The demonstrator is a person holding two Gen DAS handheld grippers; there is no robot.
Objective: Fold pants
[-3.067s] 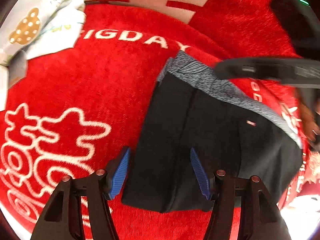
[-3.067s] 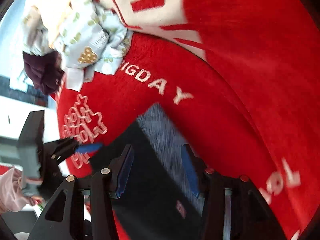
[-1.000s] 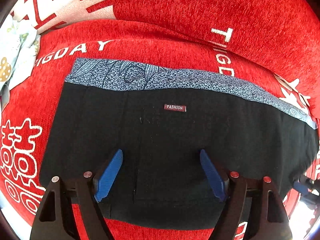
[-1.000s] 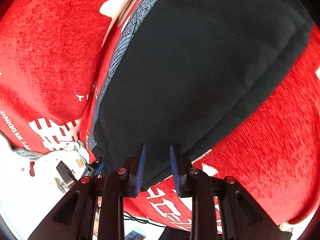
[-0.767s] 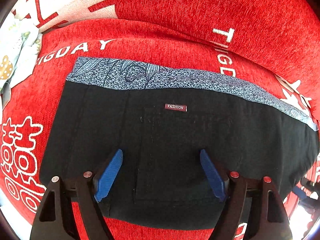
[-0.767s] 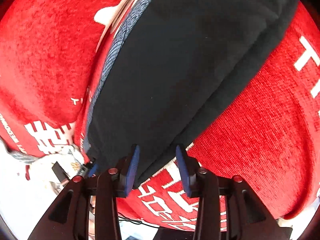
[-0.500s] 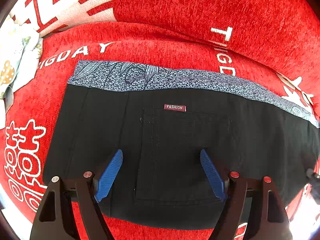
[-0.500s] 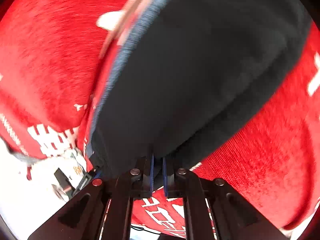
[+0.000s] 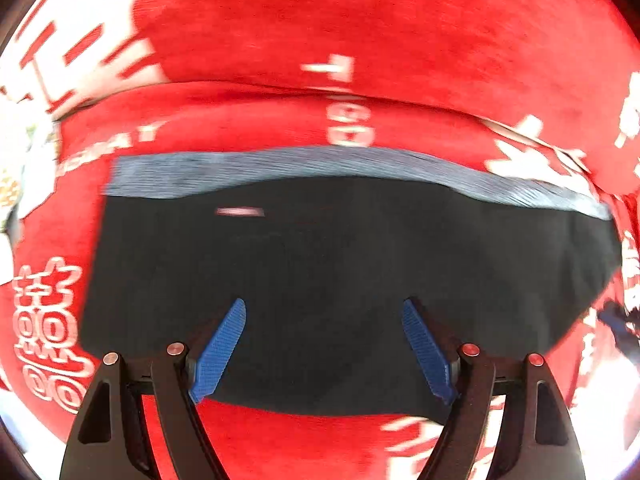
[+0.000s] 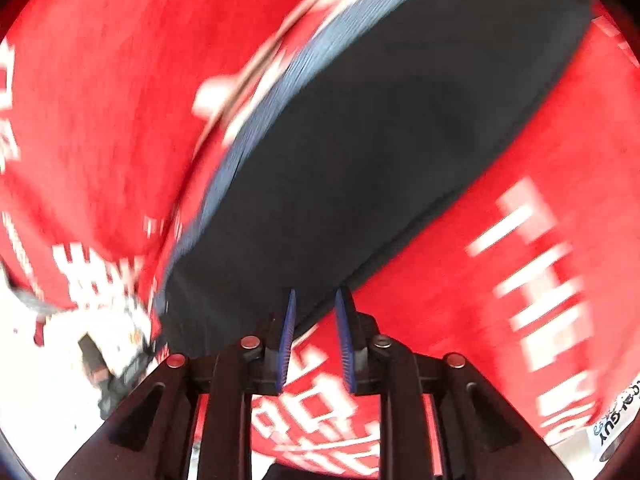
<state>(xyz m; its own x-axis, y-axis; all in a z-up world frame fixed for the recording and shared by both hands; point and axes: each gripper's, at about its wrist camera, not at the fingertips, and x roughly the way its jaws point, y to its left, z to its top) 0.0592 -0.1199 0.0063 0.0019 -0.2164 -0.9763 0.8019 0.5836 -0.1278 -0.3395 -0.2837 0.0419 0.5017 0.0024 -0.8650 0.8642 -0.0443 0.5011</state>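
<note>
Right claw (image 10: 314,344) has gone from pinched tight on the pants' near edge half a second ago to a narrow gap, blue pads just parted with the black hem at their tips; left claw (image 9: 322,350) is unchanged, spread wide and holding nothing over the near edge of the pants (image 9: 344,272). Pants lie folded flat as a black rectangle on the red sofa cover (image 9: 360,32), grey patterned waistband (image 9: 304,162) along the far edge; both views are motion-blurred.
</note>
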